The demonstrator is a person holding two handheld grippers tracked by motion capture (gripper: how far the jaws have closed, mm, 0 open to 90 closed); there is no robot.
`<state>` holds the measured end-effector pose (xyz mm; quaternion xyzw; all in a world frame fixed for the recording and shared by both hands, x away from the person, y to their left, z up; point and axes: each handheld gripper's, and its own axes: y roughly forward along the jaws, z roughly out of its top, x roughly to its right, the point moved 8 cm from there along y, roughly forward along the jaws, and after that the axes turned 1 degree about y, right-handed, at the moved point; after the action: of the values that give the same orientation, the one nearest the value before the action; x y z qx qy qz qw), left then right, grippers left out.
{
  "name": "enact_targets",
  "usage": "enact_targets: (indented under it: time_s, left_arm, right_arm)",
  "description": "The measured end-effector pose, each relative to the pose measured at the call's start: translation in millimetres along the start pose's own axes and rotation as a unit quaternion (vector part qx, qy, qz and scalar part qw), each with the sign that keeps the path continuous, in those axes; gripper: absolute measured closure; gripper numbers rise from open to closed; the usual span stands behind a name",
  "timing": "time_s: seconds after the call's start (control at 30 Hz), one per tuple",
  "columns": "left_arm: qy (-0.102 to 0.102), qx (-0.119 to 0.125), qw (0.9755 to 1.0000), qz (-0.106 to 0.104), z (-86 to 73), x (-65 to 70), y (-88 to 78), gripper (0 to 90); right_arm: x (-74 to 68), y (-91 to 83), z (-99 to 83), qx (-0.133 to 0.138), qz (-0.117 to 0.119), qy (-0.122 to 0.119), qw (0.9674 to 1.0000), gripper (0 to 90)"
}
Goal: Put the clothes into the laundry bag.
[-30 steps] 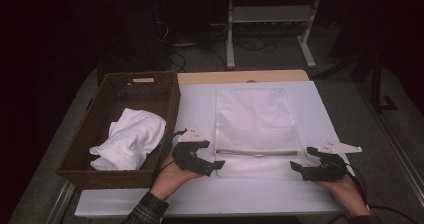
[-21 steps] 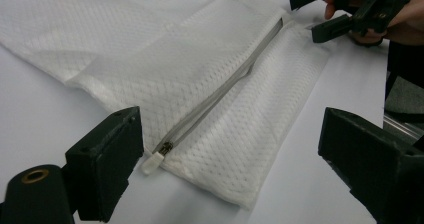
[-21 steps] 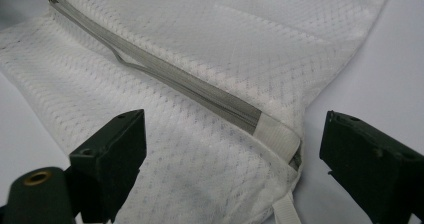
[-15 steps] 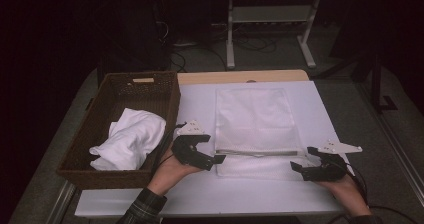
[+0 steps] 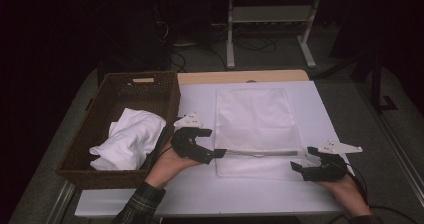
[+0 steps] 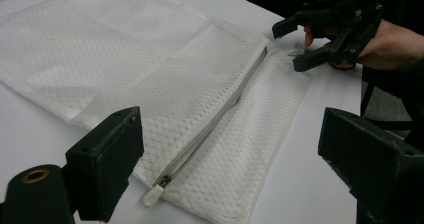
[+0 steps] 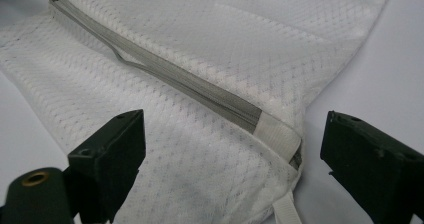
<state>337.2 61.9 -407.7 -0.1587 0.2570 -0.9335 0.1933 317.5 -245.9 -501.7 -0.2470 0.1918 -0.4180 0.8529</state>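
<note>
A white mesh zip bag (image 5: 255, 115) lies flat on the white table (image 5: 200, 194). Its grey zipper (image 5: 257, 153) runs across the bag near the front. My left gripper (image 5: 207, 145) stands open at the zipper's left end. In the left gripper view the white zipper pull (image 6: 152, 195) lies on the table between the spread jaws of the left gripper (image 6: 230, 169), untouched. My right gripper (image 5: 304, 160) stands open at the bag's right front corner. In the right gripper view, the right gripper (image 7: 230, 164) has the zipper's closed end (image 7: 270, 128) between its jaws without touching it.
A brown wicker basket (image 5: 100, 124) stands at the table's left with a crumpled white cloth (image 5: 130, 136) in it. A metal-legged stand (image 5: 270, 19) is on the floor beyond the table. Bare table runs along the front edge.
My left gripper has moved a little forward, away from the person, toward the zipper's left end. The right gripper has hardly moved.
</note>
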Motion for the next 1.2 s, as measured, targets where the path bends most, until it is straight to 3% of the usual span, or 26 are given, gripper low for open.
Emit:
enact_targets:
  time_s: [0.37, 0.6, 0.77, 0.8, 0.87, 1.07, 1.2]
  left_arm:
    - [0.005, 0.006, 1.0000, 0.003, 16.2, -10.8, -10.1, 10.6]
    - [0.007, 0.007, 0.9999, 0.005, 18.4, -14.1, -13.2, 10.7]
    - [0.010, 0.018, 0.9997, 0.010, 26.6, -22.5, -24.0, 10.7]
    - [0.010, 0.017, 0.9997, 0.011, 27.8, -24.2, -25.9, 10.7]
    - [0.008, 0.020, 0.9997, 0.011, 30.0, -27.5, -29.0, 10.7]
    - [0.012, 0.006, 0.9998, 0.013, 30.2, -36.5, -35.6, 10.7]
    - [0.009, 0.010, 0.9996, 0.023, 27.3, -42.3, -42.1, 10.8]
  right_arm:
    - [-0.1, -0.8, 0.4, 0.001, 0.000, 0.001, 1.0000, 10.4]
    - [-0.6, -0.6, 0.8, 0.003, 0.002, -0.003, 1.0000, 10.3]
    - [-4.1, -1.1, 4.1, 0.009, 0.009, -0.008, 0.9999, 10.3]
    - [-8.5, 0.7, 6.0, 0.010, 0.023, -0.007, 0.9997, 10.3]
    - [-10.1, 2.5, 7.0, 0.008, 0.028, -0.009, 0.9995, 9.6]
    - [-11.2, 2.5, 7.7, 0.010, 0.029, -0.004, 0.9995, 9.5]
    - [-11.6, 0.5, 6.6, 0.013, 0.022, 0.000, 0.9997, 9.2]
